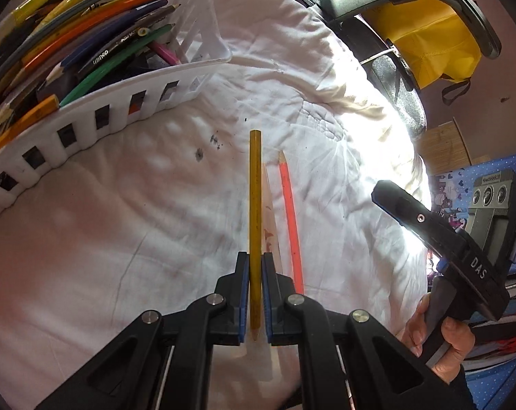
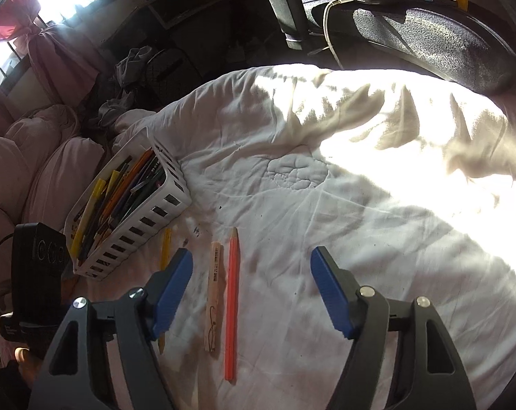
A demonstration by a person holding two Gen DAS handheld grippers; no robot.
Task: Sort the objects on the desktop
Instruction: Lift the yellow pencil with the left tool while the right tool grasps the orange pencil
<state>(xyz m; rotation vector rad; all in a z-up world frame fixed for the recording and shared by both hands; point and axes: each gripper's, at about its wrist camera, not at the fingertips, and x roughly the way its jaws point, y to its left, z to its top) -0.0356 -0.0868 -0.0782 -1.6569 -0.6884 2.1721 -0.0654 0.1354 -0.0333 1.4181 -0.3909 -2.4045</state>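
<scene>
Left wrist: pencils in basket

My left gripper is clamped on a yellow pencil, blue pads pressing both sides near its sharpened end; the blunt end points away from me. Just right of it, on the white quilt, lie a pale wooden pencil and an orange-red pencil, side by side. A white slotted basket full of pencils and pens sits upper left. My right gripper shows at the right edge, held by a hand.
</scene>
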